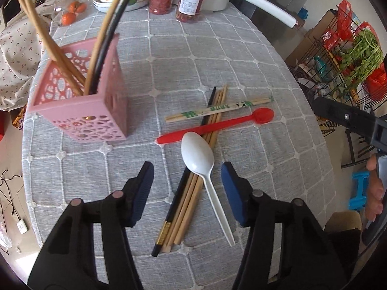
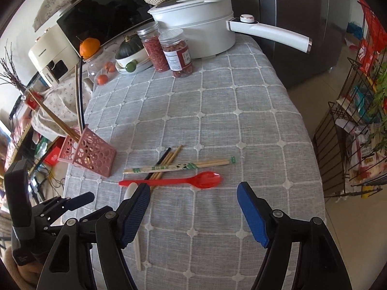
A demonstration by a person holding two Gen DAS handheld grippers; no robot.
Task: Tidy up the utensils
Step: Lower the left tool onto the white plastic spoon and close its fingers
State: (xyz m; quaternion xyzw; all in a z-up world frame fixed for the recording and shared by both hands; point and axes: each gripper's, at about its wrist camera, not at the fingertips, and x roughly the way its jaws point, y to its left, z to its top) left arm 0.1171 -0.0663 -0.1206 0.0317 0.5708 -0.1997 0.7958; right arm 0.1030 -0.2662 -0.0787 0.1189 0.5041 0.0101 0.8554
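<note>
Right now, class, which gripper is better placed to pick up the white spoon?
Left. The left gripper stands open right over the white spoon; the right gripper faces the red spoon instead.

holder (image 1: 79, 101): ahead-left of left gripper (image 1: 187, 174), chopsticks standing inside | loose chopsticks (image 1: 193, 193) and spoon (image 1: 200, 159): between its fingers, on table (image 1: 241, 60) | long spoon (image 1: 217, 124), wrapped chopsticks (image 1: 217, 108): crossing ahead | right gripper (image 2: 193, 191): behind long spoon
</note>
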